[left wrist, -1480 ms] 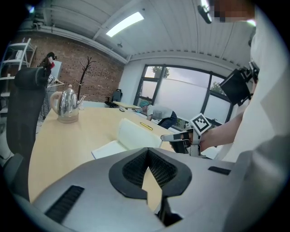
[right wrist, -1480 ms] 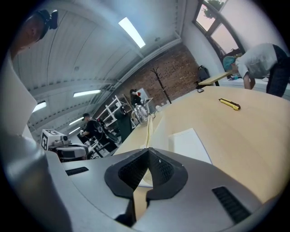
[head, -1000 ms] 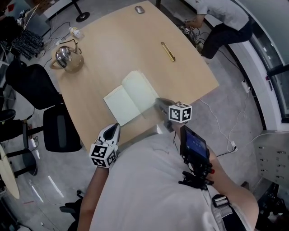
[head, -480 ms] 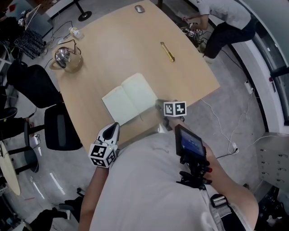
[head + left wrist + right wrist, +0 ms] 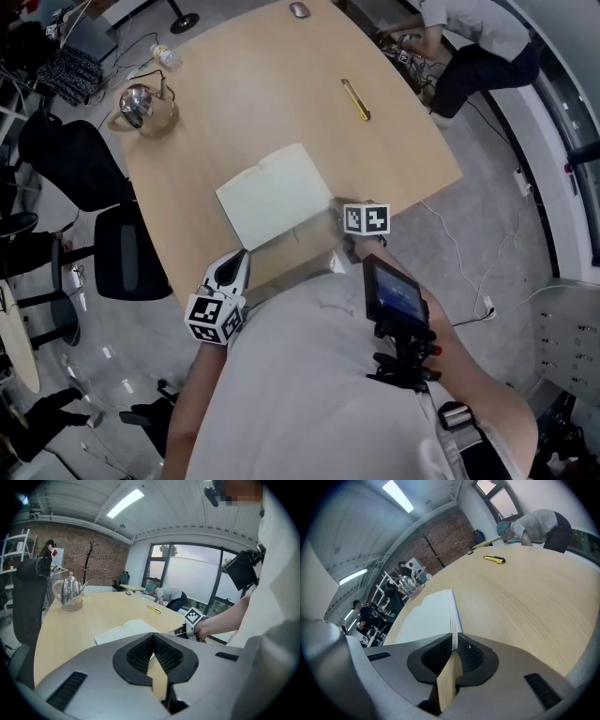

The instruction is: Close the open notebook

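The open notebook (image 5: 272, 195) lies white-paged on the wooden table (image 5: 281, 84), near its front edge. My right gripper (image 5: 336, 217) is at the notebook's near right corner. In the right gripper view the page block's edge (image 5: 453, 616) runs in between the fingertips of that gripper (image 5: 454, 638), which is shut on it. My left gripper (image 5: 234, 267) hangs at the table's front edge, to the near left of the notebook and apart from it. Seen in its own view, the left gripper (image 5: 153, 637) is shut with nothing in it, and the notebook (image 5: 124, 631) lies just beyond.
A steel kettle (image 5: 141, 105) stands at the table's far left. A yellow tool (image 5: 355, 99) lies far right, and a mouse (image 5: 299, 9) sits at the far edge. A black chair (image 5: 127, 253) stands by the left side. A person (image 5: 469, 37) crouches beyond the far right corner.
My right gripper has moved left and slightly forward to the notebook's near right corner. The left gripper has stayed where it was.
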